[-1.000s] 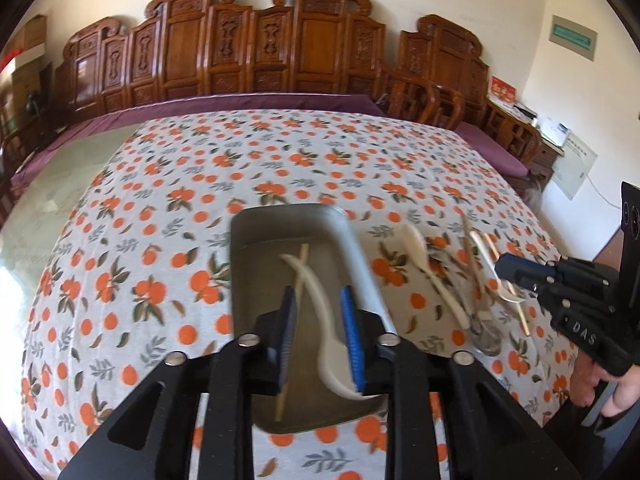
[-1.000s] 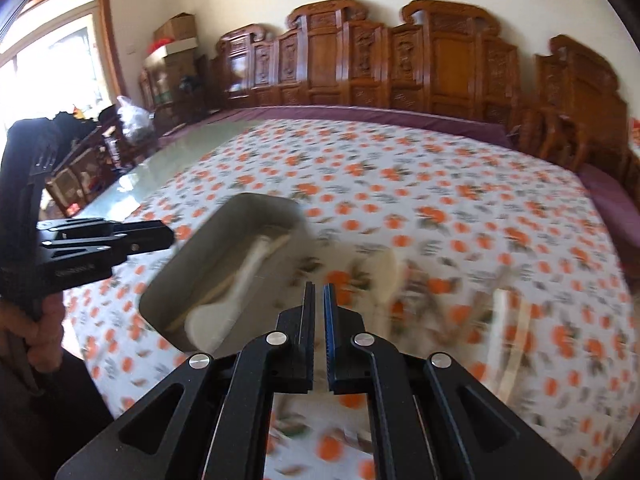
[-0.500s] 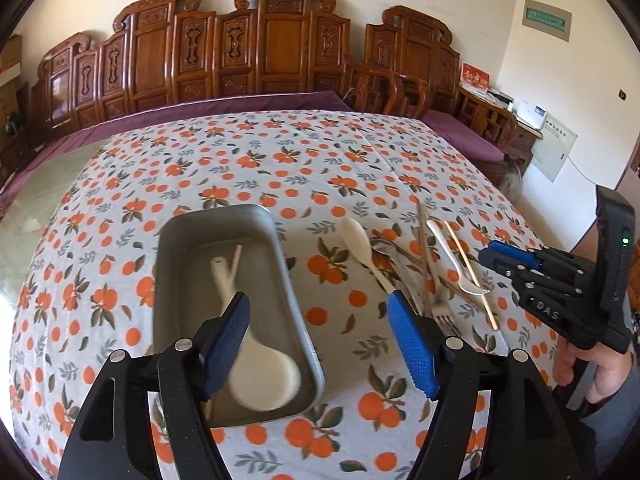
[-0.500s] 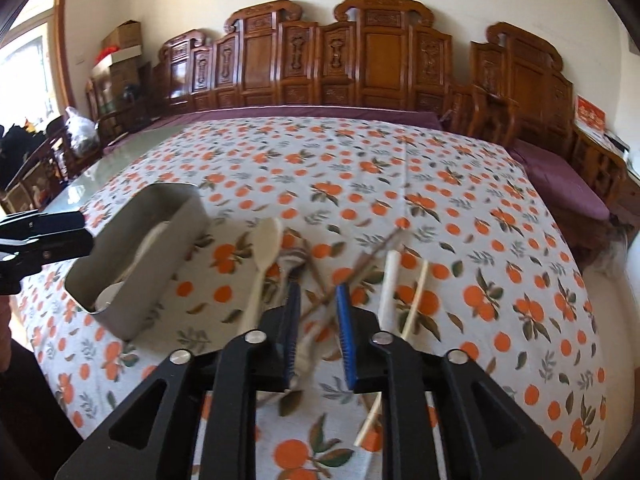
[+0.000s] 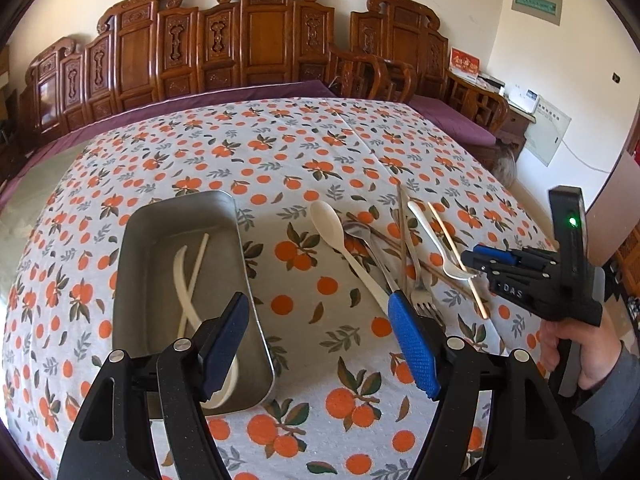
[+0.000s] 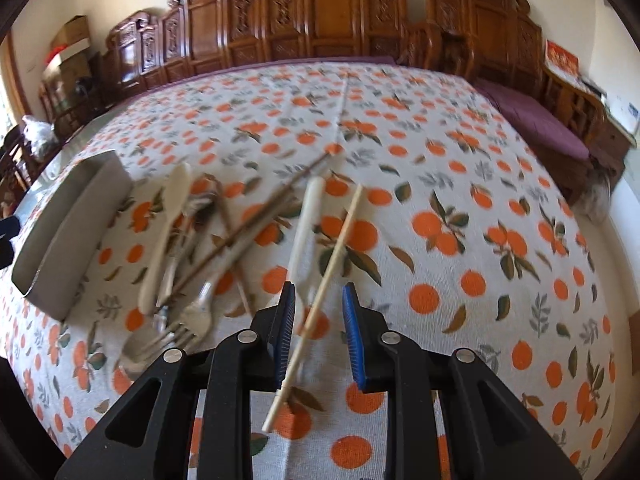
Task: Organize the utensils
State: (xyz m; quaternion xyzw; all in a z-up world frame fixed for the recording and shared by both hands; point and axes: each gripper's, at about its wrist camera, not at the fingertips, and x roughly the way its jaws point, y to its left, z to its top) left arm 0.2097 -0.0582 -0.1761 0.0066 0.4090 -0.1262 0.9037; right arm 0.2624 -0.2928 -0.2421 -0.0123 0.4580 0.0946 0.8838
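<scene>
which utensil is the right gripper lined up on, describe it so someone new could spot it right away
On the orange-print tablecloth, look right of the metal tray to the loose pile of utensils. At the pile's right edge, beside the white plastic fork, lies a pale chopstick, running between the open right gripper fingers. It is the thinnest, lightest stick; the other loose chopsticks are dark brown.

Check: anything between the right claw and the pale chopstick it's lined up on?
Nothing visible. The right claw is open, straddling the pale wooden chopstick on the orange-print tablecloth. A white plastic spoon lies just left of it.
</scene>
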